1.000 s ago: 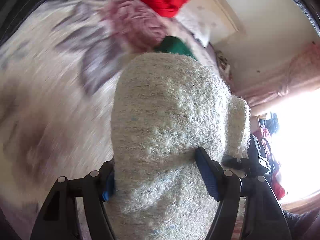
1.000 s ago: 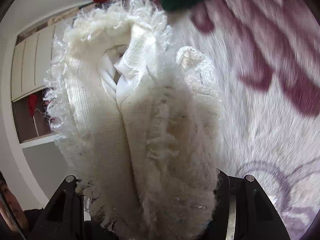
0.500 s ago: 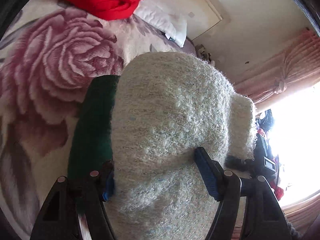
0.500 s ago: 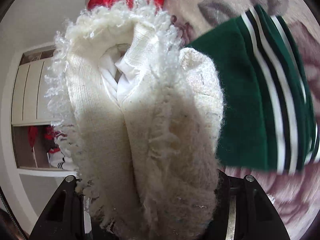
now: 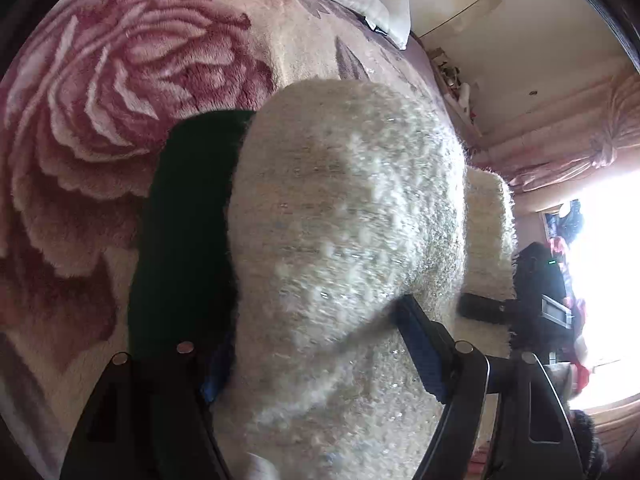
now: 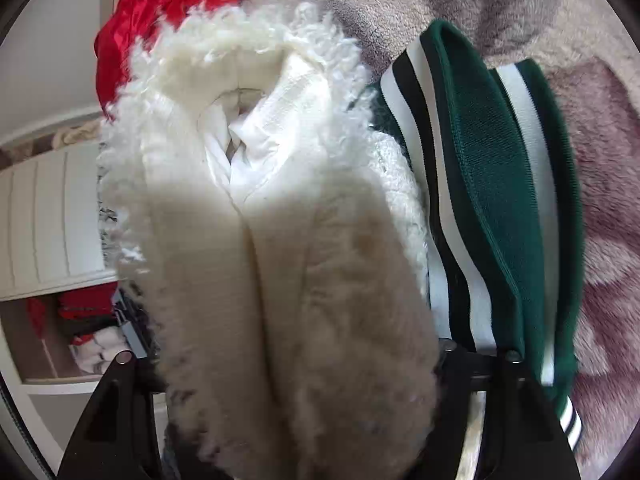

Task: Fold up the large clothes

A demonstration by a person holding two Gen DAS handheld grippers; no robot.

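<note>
Nearby, shelf (image 6: 60, 344) holding red, white clothes

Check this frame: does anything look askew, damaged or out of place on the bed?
Nothing looks damaged or spilled. The folded white fluffy garment sits between both tongs, whose jaws are opening, beside the folded green striped garment. Only the red garment lies crumpled, unfolded.

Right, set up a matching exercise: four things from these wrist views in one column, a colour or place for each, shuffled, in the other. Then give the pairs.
Things
1. fluffy garment
2. striped-trim garment
3. crumpled jacket
4. blanket

Descriptions
A. red, heaped at the far end of the bed
B. cream, between the fingers of both grippers
C. dark green, lying beside the cream bundle
D. big pink rose print, covering the bed

Pairs: 1-B, 2-C, 3-A, 4-D
</note>
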